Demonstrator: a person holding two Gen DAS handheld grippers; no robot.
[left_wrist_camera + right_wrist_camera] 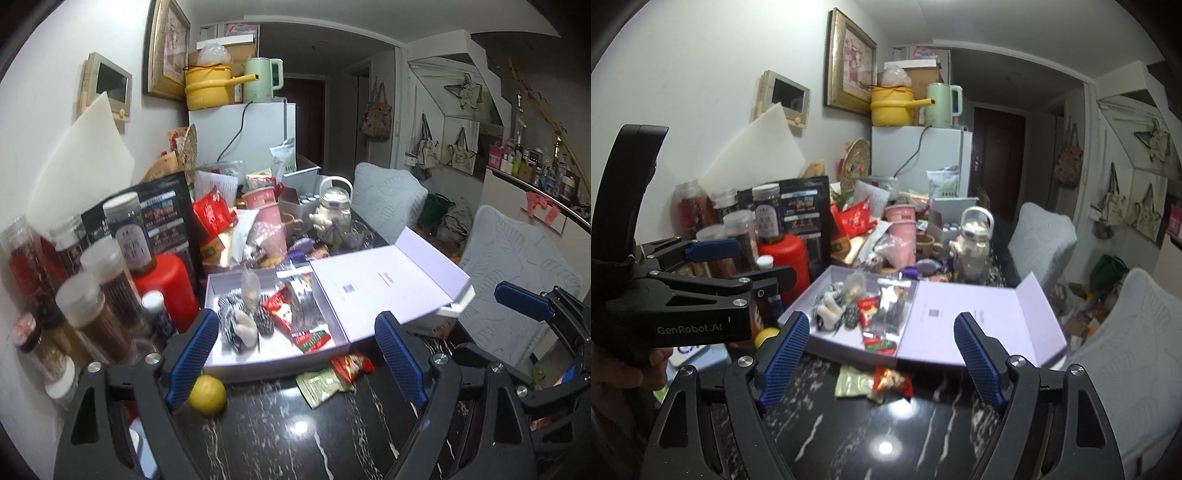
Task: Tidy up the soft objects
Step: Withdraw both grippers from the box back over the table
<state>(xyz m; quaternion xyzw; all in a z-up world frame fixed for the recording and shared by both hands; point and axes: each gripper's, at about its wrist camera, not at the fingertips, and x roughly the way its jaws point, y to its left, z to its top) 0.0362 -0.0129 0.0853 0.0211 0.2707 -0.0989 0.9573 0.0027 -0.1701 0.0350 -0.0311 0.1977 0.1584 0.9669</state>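
On a dark marbled table (280, 435) a shallow lilac box (236, 363) is seen with its lid (388, 291) folded open to the right. Inside the box a striped soft toy (236, 321) is laid at the left, with a red packet (279, 308) and a clear silvery packet (303, 302) beside it. A green sachet (321, 387) and a small red wrapper (351, 363) are left on the table just in front of the box, touching each other. A yellow fruit (207, 395) is set near the box's front left corner.

The left gripper (295, 362) is held before the box with its blue pads spread wide; nothing is pinched between them. The right gripper (882, 362) is likewise held in front of the box; its jaws are opening, and nothing is gripped, the sachet and wrapper being seen on the table beyond the pads.

To the left, jars (96, 295) and a red bottle (170, 291) are crowded along the wall. Behind the box a pink cup (273, 225) and a white teapot (334, 212) are stood among clutter. A yellow pot (207, 86) and green kettle (260, 79) are placed on a white fridge (240, 129).
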